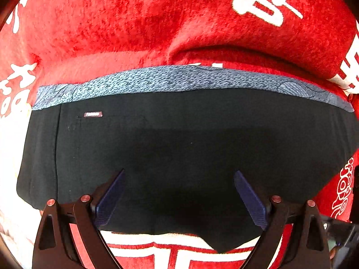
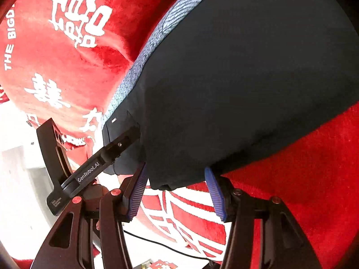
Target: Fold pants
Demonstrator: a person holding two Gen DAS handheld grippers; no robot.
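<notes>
Red blanket (image 1: 101,22) under folded dark pants (image 1: 179,145), blue-patterned waistband (image 1: 179,78).

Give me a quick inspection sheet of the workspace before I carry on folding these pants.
Surface: red plush blanket with white lettering, rumpled behind the pants.
Job's things: dark pants lying folded on the blanket, blue patterned waistband along the far edge, small label near it.
Clutter: nothing seen on the blanket.
Grippers: left gripper open above the pants; right gripper open at the pants' edge, nothing clamped.
Cables: thin black cable below the blanket's edge.
Surroundings: bright white area, overexposed.
</notes>
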